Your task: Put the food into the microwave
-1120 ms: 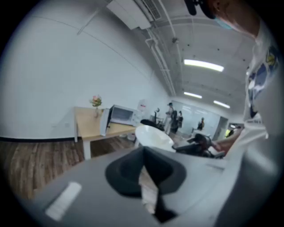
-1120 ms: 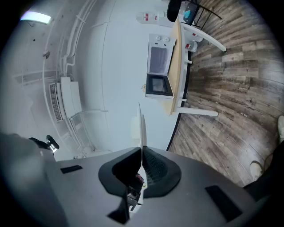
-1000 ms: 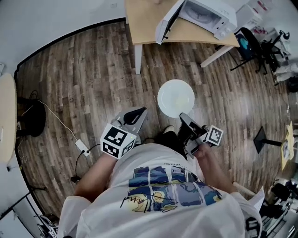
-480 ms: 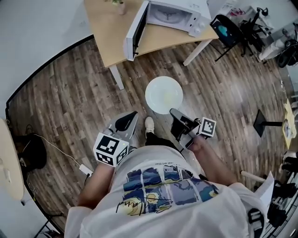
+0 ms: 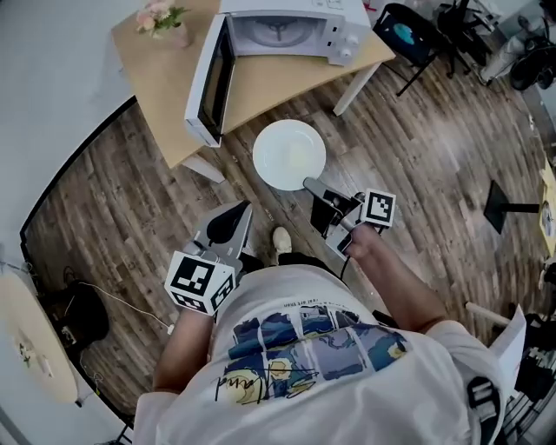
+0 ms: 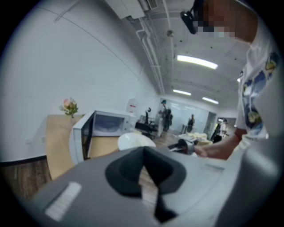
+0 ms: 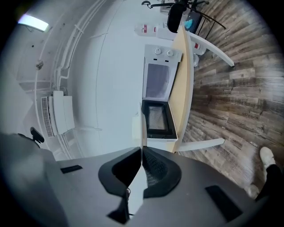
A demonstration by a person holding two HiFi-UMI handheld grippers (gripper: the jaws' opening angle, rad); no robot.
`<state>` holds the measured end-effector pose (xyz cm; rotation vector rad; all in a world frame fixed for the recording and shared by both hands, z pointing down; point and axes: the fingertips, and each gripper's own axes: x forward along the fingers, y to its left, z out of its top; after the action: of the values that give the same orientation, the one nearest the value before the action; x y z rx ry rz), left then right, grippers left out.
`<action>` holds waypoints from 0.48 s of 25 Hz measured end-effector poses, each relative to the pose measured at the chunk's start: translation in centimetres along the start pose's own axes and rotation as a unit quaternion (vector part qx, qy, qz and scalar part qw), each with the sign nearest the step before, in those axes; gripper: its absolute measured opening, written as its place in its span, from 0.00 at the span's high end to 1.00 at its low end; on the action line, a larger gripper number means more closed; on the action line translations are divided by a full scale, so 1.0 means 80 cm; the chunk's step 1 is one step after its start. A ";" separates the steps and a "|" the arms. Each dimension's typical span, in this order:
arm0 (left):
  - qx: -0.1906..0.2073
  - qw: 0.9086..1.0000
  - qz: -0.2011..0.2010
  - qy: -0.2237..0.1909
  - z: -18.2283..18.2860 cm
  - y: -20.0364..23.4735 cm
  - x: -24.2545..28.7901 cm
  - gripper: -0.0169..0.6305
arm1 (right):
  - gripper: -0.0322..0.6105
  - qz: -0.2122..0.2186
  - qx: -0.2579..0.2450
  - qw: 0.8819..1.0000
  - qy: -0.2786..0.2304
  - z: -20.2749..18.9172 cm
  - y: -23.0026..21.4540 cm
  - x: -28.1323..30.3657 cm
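A white plate (image 5: 289, 154) with a pale bit of food (image 5: 301, 157) on it is held level by its near rim in my right gripper (image 5: 309, 185), which is shut on it. In the right gripper view the plate (image 7: 137, 126) shows edge-on between the jaws of that gripper (image 7: 142, 153). The white microwave (image 5: 287, 26) stands on a wooden table (image 5: 169, 91) just beyond the plate, with its door (image 5: 208, 83) swung open. The left gripper view shows the microwave (image 6: 106, 124) and plate (image 6: 135, 141) ahead. My left gripper (image 5: 234, 214) is shut and empty, lower left of the plate.
A vase of flowers (image 5: 165, 22) stands on the table's far left corner. A black chair (image 5: 404, 30) is right of the table, and a black stand (image 5: 508, 204) is on the wooden floor at right. Cables and a round table (image 5: 26, 339) lie at the left.
The table and microwave have come closer and shifted left in the head view. Both grippers moved forward with the person, and the plate stayed in the right gripper.
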<state>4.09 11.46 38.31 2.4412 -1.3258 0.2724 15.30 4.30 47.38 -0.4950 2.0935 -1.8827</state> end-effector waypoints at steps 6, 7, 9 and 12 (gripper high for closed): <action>0.007 1.000 -0.025 0.004 0.030 0.038 0.042 0.96 | 0.93 -0.012 0.017 0.999 -0.030 0.062 -0.020 0.043; 0.007 1.000 -0.030 0.002 0.035 0.048 0.047 0.96 | 0.93 -0.013 0.016 0.999 -0.035 0.074 -0.022 0.052; 0.008 0.999 -0.041 -0.001 0.048 0.068 0.057 0.96 | 0.93 -0.015 0.016 0.999 -0.045 0.095 -0.025 0.072; 0.014 0.998 -0.062 -0.005 0.069 0.097 0.072 0.96 | 0.93 -0.019 0.019 0.998 -0.060 0.123 -0.027 0.102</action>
<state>0.76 0.99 36.78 2.5385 -1.1765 0.2478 12.28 -8.29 48.64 -0.6271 1.9809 -1.8621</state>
